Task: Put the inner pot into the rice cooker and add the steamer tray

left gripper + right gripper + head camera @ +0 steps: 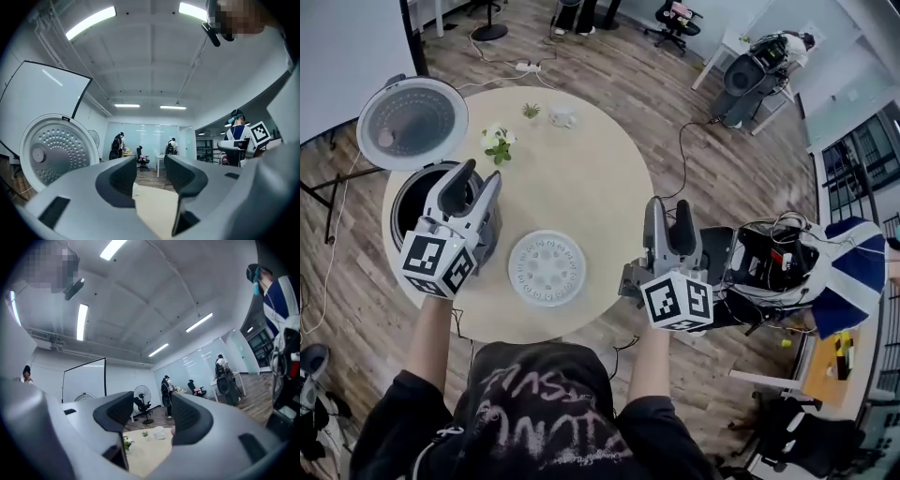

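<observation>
Both grippers are partly open and holding nothing. The left gripper (pixel 481 176) hangs over the rice cooker (pixel 412 202), lid (pixel 412 122) flipped up. The steamer tray (pixel 547 268) sits flat on the table (pixel 581 178) just right of the cooker. The right gripper (pixel 668 206) is well right of it, off the table.

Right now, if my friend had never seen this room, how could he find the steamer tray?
Find the big round beige table. On the side nearest the person, just right of the dark rice cooker, lies the steamer tray. It is the only pale round disc full of holes lying flat; the cooker's holey lid stands up.
</observation>
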`<state>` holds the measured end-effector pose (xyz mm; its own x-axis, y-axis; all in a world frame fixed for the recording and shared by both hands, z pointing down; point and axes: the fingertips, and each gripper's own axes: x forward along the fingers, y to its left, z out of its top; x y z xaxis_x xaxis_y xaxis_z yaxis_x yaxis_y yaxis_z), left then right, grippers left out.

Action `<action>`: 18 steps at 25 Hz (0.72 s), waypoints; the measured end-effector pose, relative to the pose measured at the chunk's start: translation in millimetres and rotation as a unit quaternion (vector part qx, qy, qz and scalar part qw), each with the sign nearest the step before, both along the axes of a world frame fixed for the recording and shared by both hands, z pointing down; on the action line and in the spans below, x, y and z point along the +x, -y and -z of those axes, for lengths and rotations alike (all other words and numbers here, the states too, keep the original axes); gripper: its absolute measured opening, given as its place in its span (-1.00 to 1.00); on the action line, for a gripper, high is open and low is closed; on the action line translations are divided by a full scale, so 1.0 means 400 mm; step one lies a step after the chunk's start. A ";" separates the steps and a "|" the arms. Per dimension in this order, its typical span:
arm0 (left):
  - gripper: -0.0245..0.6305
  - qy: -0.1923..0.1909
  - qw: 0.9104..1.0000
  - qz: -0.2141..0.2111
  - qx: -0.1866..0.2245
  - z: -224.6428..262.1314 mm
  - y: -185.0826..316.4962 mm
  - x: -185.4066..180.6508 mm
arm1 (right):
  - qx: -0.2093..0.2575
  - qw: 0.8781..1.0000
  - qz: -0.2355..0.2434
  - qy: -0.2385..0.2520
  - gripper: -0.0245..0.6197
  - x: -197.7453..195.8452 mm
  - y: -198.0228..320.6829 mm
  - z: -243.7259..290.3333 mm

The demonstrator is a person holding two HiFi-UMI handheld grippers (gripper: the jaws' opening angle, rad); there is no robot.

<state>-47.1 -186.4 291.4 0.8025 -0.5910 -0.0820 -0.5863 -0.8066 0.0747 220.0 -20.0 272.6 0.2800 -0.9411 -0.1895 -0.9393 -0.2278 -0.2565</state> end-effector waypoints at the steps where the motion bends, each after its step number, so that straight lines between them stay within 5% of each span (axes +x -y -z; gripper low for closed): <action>1: -0.28 -0.003 1.000 0.000 0.009 0.010 -0.008 0.011 | 0.004 1.000 -0.008 -0.004 -0.14 0.012 -0.010 0.006; 6: -0.28 0.000 0.999 0.011 0.050 0.044 -0.036 0.047 | 0.018 1.000 -0.017 0.000 -0.20 0.058 -0.035 0.021; 11: -0.49 -0.003 0.998 0.020 0.054 0.045 -0.050 0.067 | 0.028 0.999 -0.040 0.008 -0.91 0.105 -0.068 0.019; 14: -0.86 -0.002 0.997 0.044 0.059 0.050 -0.046 0.059 | 0.031 0.999 -0.029 0.011 -0.91 0.111 -0.066 0.023; 18: -0.89 -0.001 0.997 0.050 0.056 0.053 -0.047 0.063 | 0.030 0.999 -0.023 0.023 -0.91 0.124 -0.064 0.020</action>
